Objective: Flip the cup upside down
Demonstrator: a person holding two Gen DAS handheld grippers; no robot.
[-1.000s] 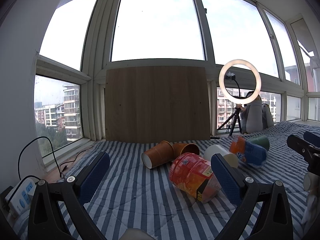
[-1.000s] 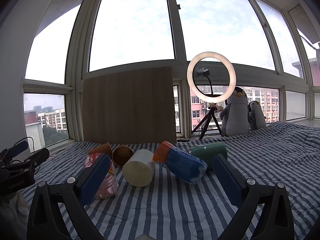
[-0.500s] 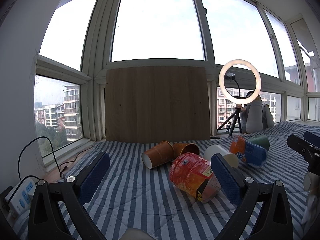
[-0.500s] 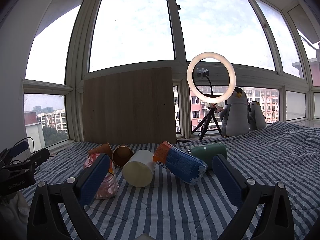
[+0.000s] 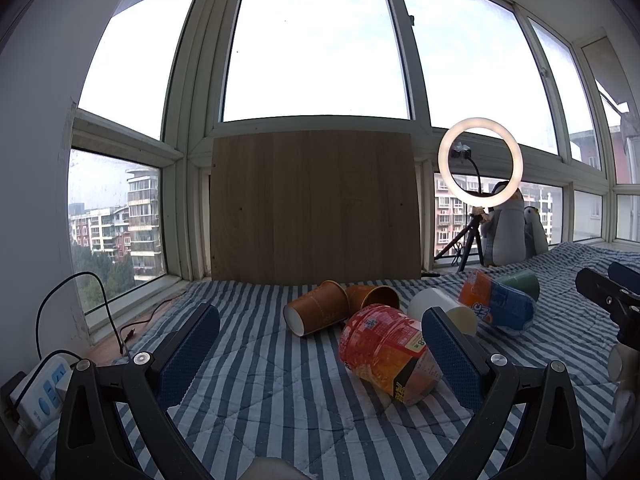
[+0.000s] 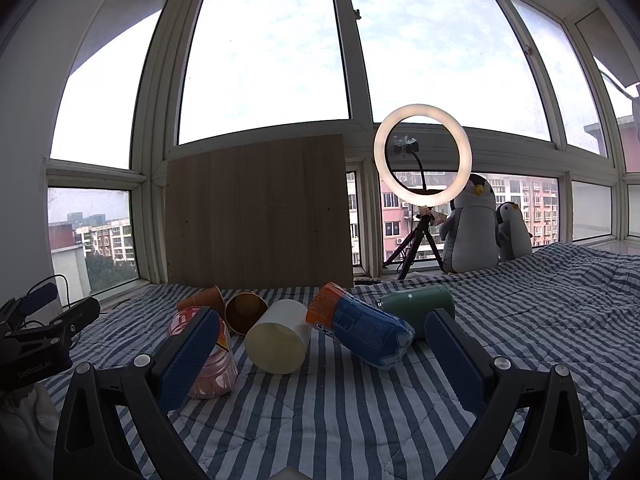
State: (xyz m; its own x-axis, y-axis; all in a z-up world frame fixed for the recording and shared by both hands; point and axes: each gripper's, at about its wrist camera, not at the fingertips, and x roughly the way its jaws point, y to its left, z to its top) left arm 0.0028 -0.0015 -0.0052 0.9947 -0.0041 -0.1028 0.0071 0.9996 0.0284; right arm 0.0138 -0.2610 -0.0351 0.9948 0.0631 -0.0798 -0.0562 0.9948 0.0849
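Observation:
Several cups lie on their sides on a striped blanket [image 5: 260,392]. In the left wrist view: two brown paper cups [image 5: 318,312], a red-orange plastic cup [image 5: 386,354], a white cup [image 5: 444,308], a blue-orange cup [image 5: 496,306] and a green cup [image 5: 520,280]. In the right wrist view: the white cup [image 6: 278,338], blue-orange cup [image 6: 360,330], green cup [image 6: 418,306], brown cups [image 6: 244,312] and the red cup [image 6: 208,356]. My left gripper [image 5: 320,352] is open and empty, short of the red cup. My right gripper [image 6: 320,354] is open and empty, short of the white cup.
A wooden board [image 5: 314,204] leans on the window behind the cups. A ring light on a tripod [image 6: 422,156] and two plush penguins [image 6: 474,224] stand at the back right. A power strip [image 5: 40,392] with cables lies at the left sill.

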